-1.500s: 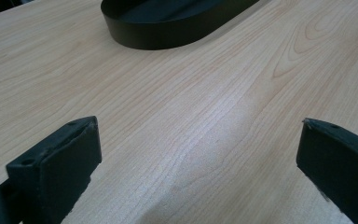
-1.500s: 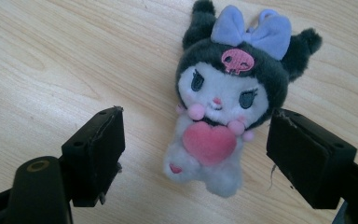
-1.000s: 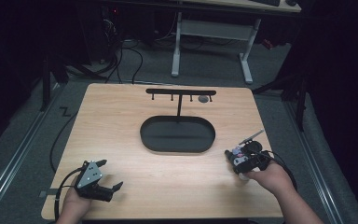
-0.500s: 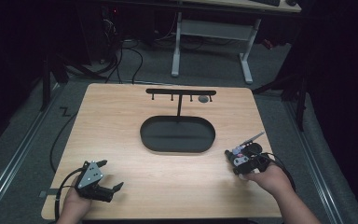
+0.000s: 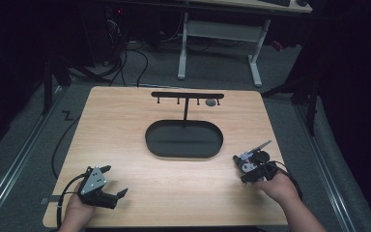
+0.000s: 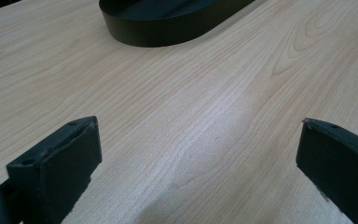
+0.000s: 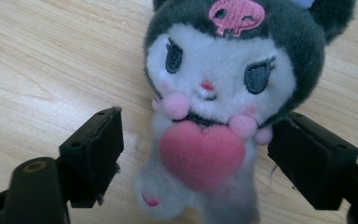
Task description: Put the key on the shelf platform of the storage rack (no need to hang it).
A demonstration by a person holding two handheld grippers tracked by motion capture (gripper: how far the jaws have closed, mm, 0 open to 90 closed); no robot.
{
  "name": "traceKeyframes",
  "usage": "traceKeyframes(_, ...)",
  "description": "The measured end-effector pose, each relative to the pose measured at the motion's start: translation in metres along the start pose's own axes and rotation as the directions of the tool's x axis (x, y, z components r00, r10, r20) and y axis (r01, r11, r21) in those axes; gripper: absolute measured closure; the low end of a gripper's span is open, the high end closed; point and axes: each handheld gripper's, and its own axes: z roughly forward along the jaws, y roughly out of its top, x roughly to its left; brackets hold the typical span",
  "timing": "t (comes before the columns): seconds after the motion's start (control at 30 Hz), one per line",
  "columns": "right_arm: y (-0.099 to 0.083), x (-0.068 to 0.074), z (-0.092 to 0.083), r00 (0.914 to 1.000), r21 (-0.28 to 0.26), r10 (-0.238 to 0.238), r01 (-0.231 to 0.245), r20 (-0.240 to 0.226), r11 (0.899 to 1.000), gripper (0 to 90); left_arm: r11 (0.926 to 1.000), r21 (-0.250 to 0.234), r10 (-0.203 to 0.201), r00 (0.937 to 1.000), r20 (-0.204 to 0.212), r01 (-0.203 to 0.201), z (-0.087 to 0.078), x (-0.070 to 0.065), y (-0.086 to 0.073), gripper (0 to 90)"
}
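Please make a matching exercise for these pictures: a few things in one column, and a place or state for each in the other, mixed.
Things:
1. plush toy
2. oval tray
3. hanger stand
4. left gripper

Places or states:
A. open above bare wood
B. at the table's far edge
C. between the right gripper's jaws
D. in the table's middle

Pairs: 1-C, 2-D, 3-B, 4-A

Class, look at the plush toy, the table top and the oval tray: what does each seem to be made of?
Plush toy: soft fleecy fabric, fuzzy pile, stitched eyes. Table top: pale wood or wood-look laminate, with visible grain and slight sheen. Oval tray: smooth matte black, probably metal or plastic.
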Motion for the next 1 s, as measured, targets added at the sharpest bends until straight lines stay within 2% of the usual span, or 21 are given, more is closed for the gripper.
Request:
traceKeyframes(0.2,-0.003,-0.001,0.005,0.9998,0.033,0.014,-0.014,0.011,0.999,26.5,1.0000,0.000,0.002,1.0000,0.004,-0.002,0.000,0.000,0.000,0.6)
traceKeyframes(0.6,-0.010,-0.004,0.000,0.9998,0.021,0.016,-0.016,0.009,1.000,42.1,1.0000,0.001,0.006,1.0000,0.008,-0.006,0.001,-0.001,0.001,0.8)
traceKeyframes(0.9,-0.011,-0.006,0.000,0.9999,0.012,0.015,-0.015,0.003,1.000,46.6,1.0000,0.002,0.005,1.0000,0.004,-0.005,-0.001,-0.002,0.001,1.1)
traceKeyframes(1.0,-0.009,-0.004,-0.006,1.0000,0.001,0.010,-0.010,-0.001,1.000,47.3,1.0000,-0.004,0.008,1.0000,0.003,-0.008,-0.002,-0.002,0.001,1.1)
